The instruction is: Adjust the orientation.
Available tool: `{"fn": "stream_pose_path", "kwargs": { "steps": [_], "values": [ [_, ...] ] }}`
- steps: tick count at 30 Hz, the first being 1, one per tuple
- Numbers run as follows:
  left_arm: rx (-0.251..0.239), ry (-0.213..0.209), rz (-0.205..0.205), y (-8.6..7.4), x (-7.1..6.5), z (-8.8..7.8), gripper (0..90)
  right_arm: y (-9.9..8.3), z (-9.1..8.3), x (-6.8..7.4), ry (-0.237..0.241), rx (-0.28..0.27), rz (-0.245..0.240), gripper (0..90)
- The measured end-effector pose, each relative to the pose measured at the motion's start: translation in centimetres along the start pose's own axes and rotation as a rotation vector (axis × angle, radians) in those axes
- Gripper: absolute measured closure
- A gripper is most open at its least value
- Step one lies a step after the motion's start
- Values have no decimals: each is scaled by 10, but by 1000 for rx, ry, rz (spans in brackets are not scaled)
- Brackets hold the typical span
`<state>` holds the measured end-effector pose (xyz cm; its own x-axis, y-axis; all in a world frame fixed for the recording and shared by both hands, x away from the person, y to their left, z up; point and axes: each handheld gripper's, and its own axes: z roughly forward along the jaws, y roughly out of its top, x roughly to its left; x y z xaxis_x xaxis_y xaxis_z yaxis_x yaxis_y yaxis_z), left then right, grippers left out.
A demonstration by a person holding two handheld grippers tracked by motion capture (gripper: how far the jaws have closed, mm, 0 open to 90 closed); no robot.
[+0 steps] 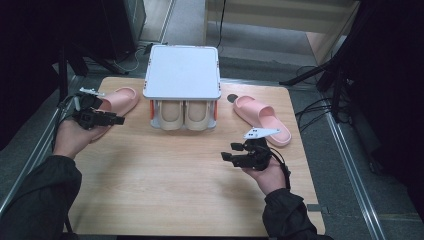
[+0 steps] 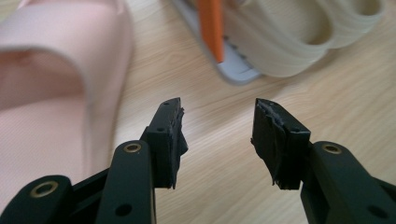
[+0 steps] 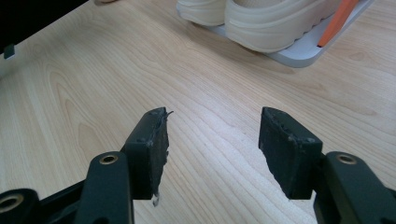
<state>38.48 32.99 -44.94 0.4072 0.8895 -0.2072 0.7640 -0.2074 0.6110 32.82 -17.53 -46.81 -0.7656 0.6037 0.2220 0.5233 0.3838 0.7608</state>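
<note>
We hold our left gripper (image 1: 120,120), jaws apart and empty, just beside the left pink slipper (image 1: 117,102), which lies left of the shoe rack (image 1: 182,75), its long axis angled toward the rack. Our right gripper (image 1: 226,152), also open, hovers in front of the rack.

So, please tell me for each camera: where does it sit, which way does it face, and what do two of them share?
High view: above the person's side, facing forward and down on the table; forearms, left gripper, right gripper.
Left gripper view: on that gripper, past its open jaws toward the left pink slipper and rack.
Right gripper view: on that gripper, over bare wood toward the rack.
Shared: both gripper views show the cream slippers in the rack.
</note>
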Motion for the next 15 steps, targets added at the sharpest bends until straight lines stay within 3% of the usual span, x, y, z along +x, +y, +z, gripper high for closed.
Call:
{"fn": "stream_pose_path", "kwargs": {
  "steps": [8,15],
  "values": [
    [17,39,-22,2,31,9,519,1,-2,1,-17,-19,-18,434],
    [39,51,-30,2,43,29,521,-1,-3,1,-23,-13,-18,433]
  ]
}}
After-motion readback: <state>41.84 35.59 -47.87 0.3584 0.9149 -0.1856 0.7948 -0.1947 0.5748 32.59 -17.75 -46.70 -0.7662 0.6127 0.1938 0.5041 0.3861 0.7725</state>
